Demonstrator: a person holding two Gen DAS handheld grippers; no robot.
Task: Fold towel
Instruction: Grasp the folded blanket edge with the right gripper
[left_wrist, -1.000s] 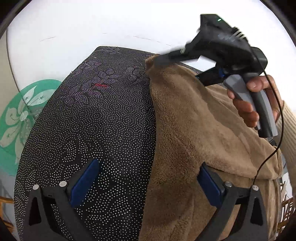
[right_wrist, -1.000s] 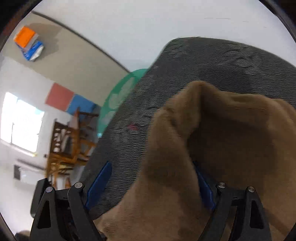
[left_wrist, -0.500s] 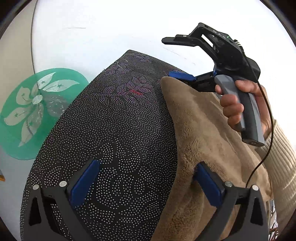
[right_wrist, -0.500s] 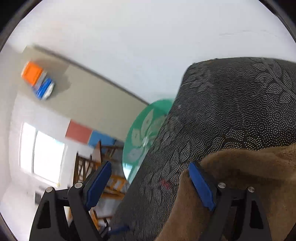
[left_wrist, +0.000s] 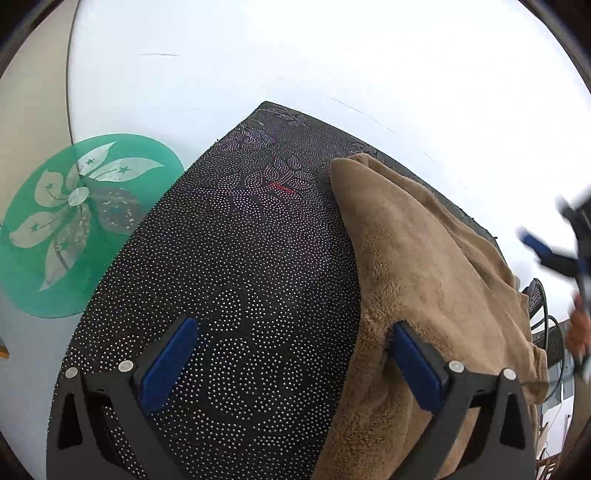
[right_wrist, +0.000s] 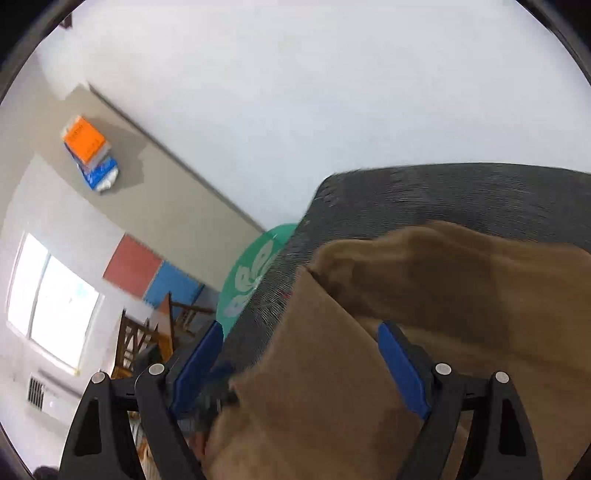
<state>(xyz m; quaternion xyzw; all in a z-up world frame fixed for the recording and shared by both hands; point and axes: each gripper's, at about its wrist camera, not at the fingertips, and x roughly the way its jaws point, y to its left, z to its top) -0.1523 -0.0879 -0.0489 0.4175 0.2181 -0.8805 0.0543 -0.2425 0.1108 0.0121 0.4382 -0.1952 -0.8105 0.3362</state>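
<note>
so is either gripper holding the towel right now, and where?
Neither. The left gripper is open, one finger resting at the towel edge. The right gripper is open above the towel, gripping nothing.

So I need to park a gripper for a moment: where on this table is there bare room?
The dark dotted mat is bare from its left edge across to the brown towel. The white tabletop beyond the mat is also free. The mat's right side is crowded: towel-covered, right gripper beside it.

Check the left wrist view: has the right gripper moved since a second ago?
Yes. The right gripper has pulled away rightward from the towel's far corner to the frame edge, off the dark mat.
</note>
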